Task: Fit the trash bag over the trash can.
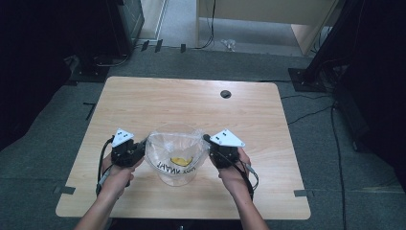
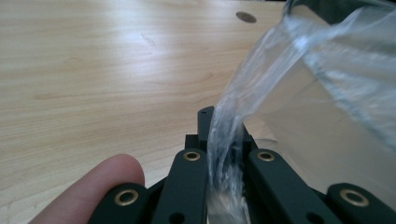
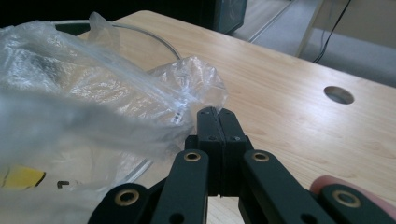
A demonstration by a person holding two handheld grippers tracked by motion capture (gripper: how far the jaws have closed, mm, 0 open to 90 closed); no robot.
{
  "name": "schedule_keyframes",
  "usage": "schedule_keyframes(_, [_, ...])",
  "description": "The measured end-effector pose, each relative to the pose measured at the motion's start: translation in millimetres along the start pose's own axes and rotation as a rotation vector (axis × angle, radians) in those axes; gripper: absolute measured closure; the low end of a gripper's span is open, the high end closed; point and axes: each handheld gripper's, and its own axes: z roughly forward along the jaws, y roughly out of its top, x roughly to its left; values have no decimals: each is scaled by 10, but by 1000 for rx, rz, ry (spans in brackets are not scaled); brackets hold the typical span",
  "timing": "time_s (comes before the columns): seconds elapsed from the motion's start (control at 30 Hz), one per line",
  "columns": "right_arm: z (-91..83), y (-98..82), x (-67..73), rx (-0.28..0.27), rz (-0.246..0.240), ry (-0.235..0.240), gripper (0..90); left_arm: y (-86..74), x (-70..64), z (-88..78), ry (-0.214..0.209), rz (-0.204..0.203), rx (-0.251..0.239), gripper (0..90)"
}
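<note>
A clear plastic bag with dark lettering and a yellow print hangs stretched open between my two grippers over the near middle of the wooden table. My left gripper is shut on the bag's left rim; in the left gripper view the film runs down between the closed jaws. My right gripper is shut on the right rim, and in the right gripper view the crinkled edge meets the tips of the closed jaws. The bag's mouth faces up.
A round cable hole sits near the table's far edge. Beyond the table, cables and dark stands cross the grey floor, with a light wooden unit at the back. A fingertip rests beside the left jaws.
</note>
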Motion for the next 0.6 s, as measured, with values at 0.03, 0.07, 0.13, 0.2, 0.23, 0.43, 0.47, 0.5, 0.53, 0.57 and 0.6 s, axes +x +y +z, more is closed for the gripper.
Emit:
schedule_keyframes(0.03, [31,10,-7,7,1,3,900,-12,11,41,-3,-4,15,891])
schedule_keyframes(0.07, [61,20,-13,12,2,8,900,-21,18,72,-4,-5,25,890])
schedule_keyframes(0.13, [114,39,-28,17,7,12,900,-37,14,134,-4,-6,43,891])
schedule_keyframes(0.2, [159,56,-42,26,14,23,900,-39,0,165,-5,-17,46,894])
schedule_keyframes(0.23, [191,67,-48,36,20,27,900,-36,4,172,-12,-23,49,895])
schedule_keyframes(0.43, [311,97,-123,82,68,84,900,-32,21,200,-17,-48,66,895])
schedule_keyframes(0.47, [334,99,-142,94,81,93,900,-30,24,205,-19,-54,69,895])
schedule_keyframes(0.5, [357,100,-161,105,93,104,900,-29,27,211,-19,-57,71,895])
schedule_keyframes(0.53, [377,100,-181,110,102,114,900,-28,32,215,-24,-67,75,895])
schedule_keyframes(0.57, [392,97,-191,112,104,117,900,-28,37,221,-31,-80,77,894])
schedule_keyframes(0.6, [408,93,-196,115,100,116,900,-28,45,227,-36,-88,82,895])
